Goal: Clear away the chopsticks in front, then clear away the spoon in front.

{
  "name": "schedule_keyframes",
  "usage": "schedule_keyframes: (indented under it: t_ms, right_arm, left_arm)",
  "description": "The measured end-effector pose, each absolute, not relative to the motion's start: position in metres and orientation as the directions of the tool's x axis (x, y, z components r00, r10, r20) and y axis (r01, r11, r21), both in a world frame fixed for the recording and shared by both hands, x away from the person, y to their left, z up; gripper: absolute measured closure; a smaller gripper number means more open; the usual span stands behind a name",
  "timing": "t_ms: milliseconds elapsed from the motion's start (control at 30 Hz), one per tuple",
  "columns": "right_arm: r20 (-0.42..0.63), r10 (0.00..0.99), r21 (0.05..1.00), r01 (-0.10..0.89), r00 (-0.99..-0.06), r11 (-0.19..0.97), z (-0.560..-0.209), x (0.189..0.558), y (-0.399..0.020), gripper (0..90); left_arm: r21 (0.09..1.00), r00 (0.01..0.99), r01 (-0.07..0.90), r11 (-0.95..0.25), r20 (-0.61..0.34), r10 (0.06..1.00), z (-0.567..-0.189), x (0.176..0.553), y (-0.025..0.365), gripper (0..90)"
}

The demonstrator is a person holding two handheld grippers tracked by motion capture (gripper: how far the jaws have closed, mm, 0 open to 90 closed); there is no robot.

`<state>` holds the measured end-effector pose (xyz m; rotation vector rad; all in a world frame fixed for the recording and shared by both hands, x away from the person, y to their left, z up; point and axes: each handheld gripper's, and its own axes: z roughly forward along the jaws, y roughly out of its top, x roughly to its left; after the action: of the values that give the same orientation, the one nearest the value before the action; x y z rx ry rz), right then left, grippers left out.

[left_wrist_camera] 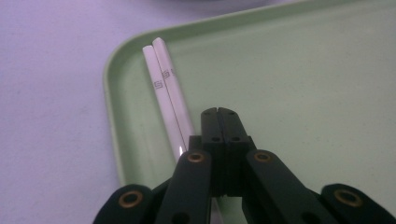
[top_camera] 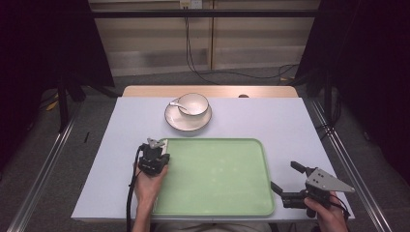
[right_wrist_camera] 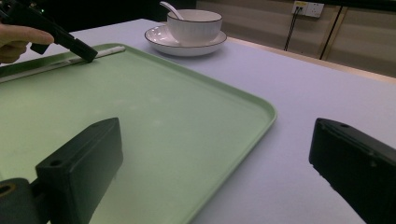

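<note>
From the high view, a light green tray lies on the pale table, and everything else is placed against it. The left gripper sits over the tray's far left corner, held by the left hand; how its jaws stand is hard to read from here. The right gripper is off the tray's right edge near its front corner, jaws spread wide and empty, in the right hand. Beyond the tray's far edge a white bowl with a spoon in it stands on a saucer. The left gripper view adds what the high view hides: two white chopsticks lie side by side along the tray's left rim, and the left gripper has its jaws pressed together, tips just beside the chopsticks; it does not appear to pinch them. In the right gripper view the right gripper's jaws stand far apart, one over the tray, the other over the table past its rim. Farther off, the left gripper tip meets the tray's far rim by the chopsticks, with the bowl beyond.
</note>
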<state>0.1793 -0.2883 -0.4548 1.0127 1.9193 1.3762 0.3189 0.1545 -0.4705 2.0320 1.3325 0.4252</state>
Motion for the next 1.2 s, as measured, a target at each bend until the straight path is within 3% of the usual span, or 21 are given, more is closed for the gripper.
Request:
schedule_keyframes:
  t_ms: [567,700,767,833,900,933,967,1033,1067,1100,1200]
  right_arm:
    - [-0.011,0.84,0.949,0.259,-0.542,0.179,-0.455,0.179,-0.289,2.1]
    - [-0.013,0.839,0.949,0.257,-0.545,0.182,-0.455,0.179,-0.289,2.1]
    - [-0.012,0.838,0.95,0.256,-0.545,0.18,-0.455,0.179,-0.289,2.1]
    - [-0.013,0.838,0.95,0.255,-0.545,0.181,-0.455,0.179,-0.289,2.1]
    - [-0.013,0.84,0.95,0.255,-0.542,0.179,-0.455,0.179,-0.29,2.1]
    - [-0.013,0.84,0.95,0.255,-0.542,0.179,-0.455,0.179,-0.29,2.1]
    - [-0.011,0.839,0.951,0.254,-0.544,0.177,-0.454,0.178,-0.289,2.1]
    - [-0.014,0.838,0.95,0.255,-0.545,0.181,-0.454,0.179,-0.289,2.1]
    - [-0.014,0.838,0.95,0.255,-0.545,0.181,-0.454,0.179,-0.289,2.1]
    - [-0.016,0.837,0.95,0.251,-0.547,0.183,-0.454,0.179,-0.288,2.1]
    - [-0.016,0.836,0.95,0.253,-0.548,0.185,-0.455,0.181,-0.287,2.1]
  left_arm:
    - [0.699,0.408,0.677,-0.232,-0.094,0.908,-0.47,0.315,0.164,89.6]
    - [0.737,0.428,0.645,-0.202,-0.129,0.895,-0.469,0.313,0.166,82.6]
    - [0.756,0.437,0.628,-0.187,-0.143,0.888,-0.467,0.313,0.167,74.5]
    - [0.77,0.45,0.61,-0.187,-0.143,0.881,-0.464,0.313,0.166,72.8]
    - [0.784,0.473,0.592,-0.184,-0.154,0.867,-0.463,0.314,0.165,63.5]
    - [0.79,0.474,0.584,-0.186,-0.146,0.868,-0.463,0.314,0.165,63.5]
    - [0.795,0.476,0.578,-0.185,-0.145,0.867,-0.462,0.315,0.164,52.1]
    - [0.807,0.485,0.571,-0.149,-0.186,0.854,-0.461,0.316,0.166,43.2]
    - [0.814,0.468,0.566,-0.132,-0.186,0.864,-0.46,0.318,0.167,43.2]
    - [0.816,0.454,0.566,-0.122,-0.185,0.872,-0.46,0.32,0.167,30.4]
    - [0.818,0.451,0.566,-0.103,-0.203,0.869,-0.457,0.329,0.171,25.4]
